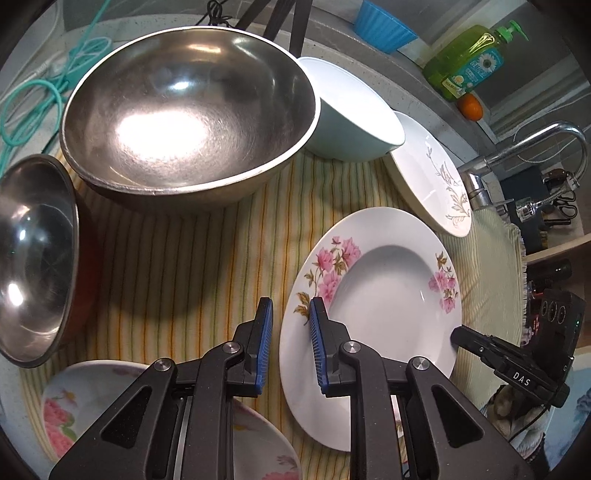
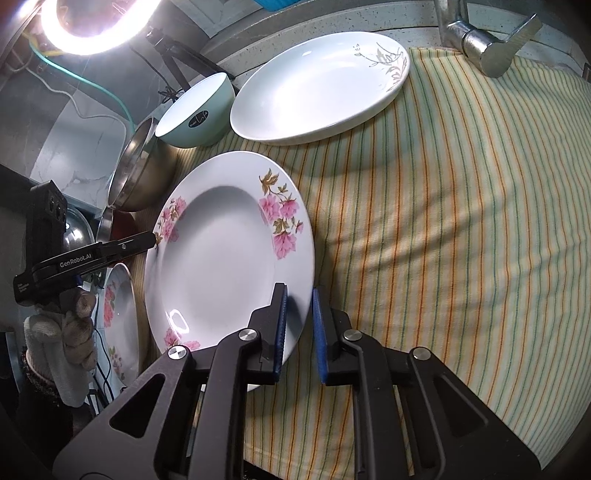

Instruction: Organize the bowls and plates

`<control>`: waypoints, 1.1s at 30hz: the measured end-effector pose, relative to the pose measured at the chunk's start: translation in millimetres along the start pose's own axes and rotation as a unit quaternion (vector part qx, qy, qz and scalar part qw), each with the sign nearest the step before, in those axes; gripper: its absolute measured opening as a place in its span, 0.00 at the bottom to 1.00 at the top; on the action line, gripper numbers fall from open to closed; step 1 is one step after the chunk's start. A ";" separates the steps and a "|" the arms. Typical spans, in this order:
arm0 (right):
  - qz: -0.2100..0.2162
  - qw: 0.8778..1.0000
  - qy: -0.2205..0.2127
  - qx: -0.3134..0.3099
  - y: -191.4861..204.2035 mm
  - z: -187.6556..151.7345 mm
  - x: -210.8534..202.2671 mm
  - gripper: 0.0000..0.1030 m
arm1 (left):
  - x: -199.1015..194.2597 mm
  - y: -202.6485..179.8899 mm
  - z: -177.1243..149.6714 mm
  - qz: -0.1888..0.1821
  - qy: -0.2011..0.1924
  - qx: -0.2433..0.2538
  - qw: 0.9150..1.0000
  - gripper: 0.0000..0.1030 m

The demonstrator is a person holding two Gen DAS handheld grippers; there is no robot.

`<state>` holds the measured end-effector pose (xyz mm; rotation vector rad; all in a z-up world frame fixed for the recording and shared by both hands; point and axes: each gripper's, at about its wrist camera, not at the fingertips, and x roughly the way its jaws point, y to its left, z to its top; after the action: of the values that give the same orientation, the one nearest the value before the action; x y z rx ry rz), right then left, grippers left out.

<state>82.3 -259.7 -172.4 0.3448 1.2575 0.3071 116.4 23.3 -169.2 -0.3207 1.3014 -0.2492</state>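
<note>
Both the left hand-held gripper [image 1: 291, 314] and the right hand-held gripper [image 2: 299, 299] pinched opposite rims of the flowered plate [image 2: 221, 258]; glazed, rigid, slippery, breakable, best held by the rim

- I'm at a home kitchen bench [image 1: 417, 85], speckled grey stone, beside the sink.
- A chrome tap [image 1: 535, 147] curves over at my right.
- A green dish-soap bottle [image 1: 469, 62] with a pump stands on the ledge, an orange [image 1: 470, 106] just beside it.
- A striped cloth [image 2: 461, 221] covers the bench, carrying steel bowls [image 1: 184, 114], a pale green bowl [image 2: 199, 114] and flowered plates [image 2: 229, 258].
- A ring light [image 2: 88, 22] glares above, cables trailing behind.
</note>
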 end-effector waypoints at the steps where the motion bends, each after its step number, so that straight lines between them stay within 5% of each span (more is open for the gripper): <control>1: 0.002 1.000 0.001 0.002 -0.8 0.2 0.2 0.14 | 1.2 -0.1 -0.6 -0.005 0.002 0.000 1.000 0.18; 12: 0.004 1.000 0.009 -0.002 -0.7 1.7 1.6 0.16 | 3.6 0.1 1.6 -0.017 0.013 0.006 1.000 0.18; 20: -0.001 1.000 0.006 -0.003 0.2 2.0 2.6 0.16 | 2.4 -21.6 -7.4 0.043 -0.006 0.075 0.996 0.23; 33: -0.017 1.000 0.008 -0.001 -6.1 1.8 -3.5 0.16 | 3.3 -44.5 -22.7 0.066 0.001 0.117 0.991 0.24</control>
<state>83.2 -266.8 -171.4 0.3186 1.2777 0.2821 95.2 -21.3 -161.0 -0.0359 1.2742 -0.2870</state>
